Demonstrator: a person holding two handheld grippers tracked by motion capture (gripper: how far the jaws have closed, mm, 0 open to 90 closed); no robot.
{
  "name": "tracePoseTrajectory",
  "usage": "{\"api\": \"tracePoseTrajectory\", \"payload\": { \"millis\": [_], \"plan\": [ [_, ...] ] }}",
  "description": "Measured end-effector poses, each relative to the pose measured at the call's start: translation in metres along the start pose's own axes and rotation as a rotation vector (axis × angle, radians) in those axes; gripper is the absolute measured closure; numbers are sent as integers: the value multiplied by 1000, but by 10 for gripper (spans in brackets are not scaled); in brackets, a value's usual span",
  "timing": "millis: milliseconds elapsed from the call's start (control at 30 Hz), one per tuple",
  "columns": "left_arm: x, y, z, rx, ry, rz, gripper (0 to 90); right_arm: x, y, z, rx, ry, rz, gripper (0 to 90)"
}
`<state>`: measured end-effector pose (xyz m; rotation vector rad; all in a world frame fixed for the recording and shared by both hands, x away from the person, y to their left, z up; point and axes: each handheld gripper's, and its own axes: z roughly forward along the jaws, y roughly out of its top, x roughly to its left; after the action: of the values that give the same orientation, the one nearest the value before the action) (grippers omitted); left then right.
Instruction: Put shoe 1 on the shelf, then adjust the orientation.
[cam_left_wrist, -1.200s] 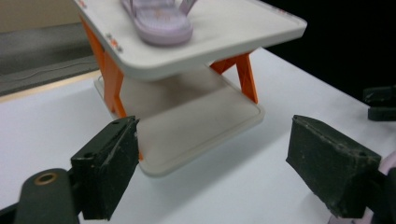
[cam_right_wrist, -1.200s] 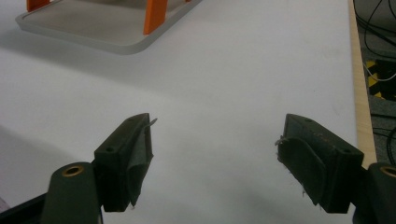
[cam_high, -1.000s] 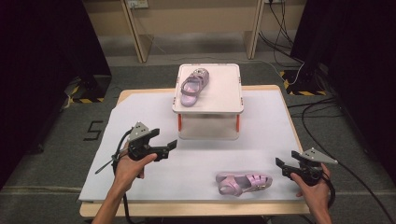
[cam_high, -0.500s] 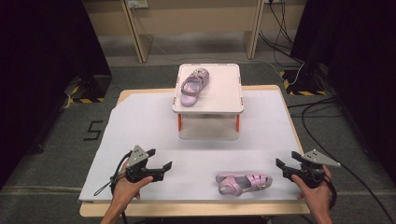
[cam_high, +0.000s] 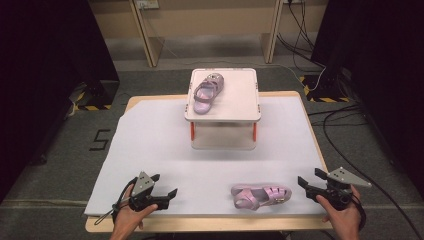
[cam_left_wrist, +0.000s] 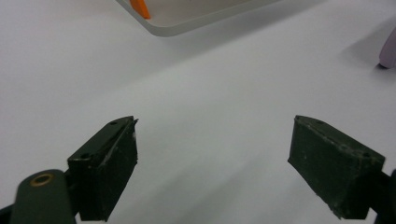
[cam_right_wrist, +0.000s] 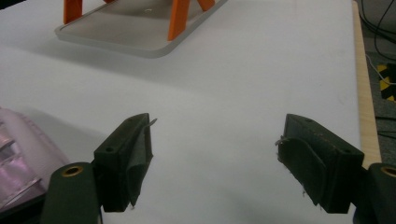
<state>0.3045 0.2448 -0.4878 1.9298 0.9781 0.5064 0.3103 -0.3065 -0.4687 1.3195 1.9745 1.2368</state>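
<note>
Item one: the near sandal (cam_high: 261, 195), pink-lilac, is lying on its side on the white sheet (cam_high: 150, 150) covering the bench (cam_high: 306, 100); we are taking this sandal as our landmark. In the right gripper view its strap edge (cam_right_wrist: 23, 154) is showing at the lower left.

Item two: the right gripper (cam_high: 309, 181) is sitting just to the right of the sandal, near but not touching it, held in the person's right hand (cam_high: 342, 212). We are seeing its jaws standing wide apart with nothing between them (bare sheet showing in the gap, (cam_right_wrist: 215, 158)).

Item three: the left gripper (cam_high: 169, 194) is resting well to the left of the sandal, near the front edge of the sheet, in the left hand (cam_high: 131, 217). Its jaws are likewise spread wide and holding nothing (cam_left_wrist: 212, 158).

Item four: a white raised stand (cam_high: 235, 100) on orange legs (cam_high: 192, 131) is standing well beyond the sandal, toward the far side of the bench.

Item five: a second sandal (cam_high: 206, 91) of the same colour is lying on top of that stand, at its left half.
</note>
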Motion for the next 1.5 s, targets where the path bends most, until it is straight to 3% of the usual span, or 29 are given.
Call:
{"api": "tracePoseTrajectory", "payload": {
  "millis": [267,967,1100,1200,1367,1500],
  "plan": [
    [-6,-4,6,35,8,24,150,8,-3,-5,5,30,-19,249],
    [-3,-7,5,48,38,-2,151,24,-6,-12,-4,109,-70,291],
    [-3,-7,5,48,37,-3,150,24,-2,-19,-48,116,-52,293],
    [-2,-7,5,47,39,-6,151,29,-1,-24,-75,159,-64,310],
    [-2,-7,5,47,40,-3,151,39,-4,-19,-19,170,-105,331],
    [-2,-7,6,52,39,-2,151,37,-5,-17,-22,172,-69,337]
  ]
}}
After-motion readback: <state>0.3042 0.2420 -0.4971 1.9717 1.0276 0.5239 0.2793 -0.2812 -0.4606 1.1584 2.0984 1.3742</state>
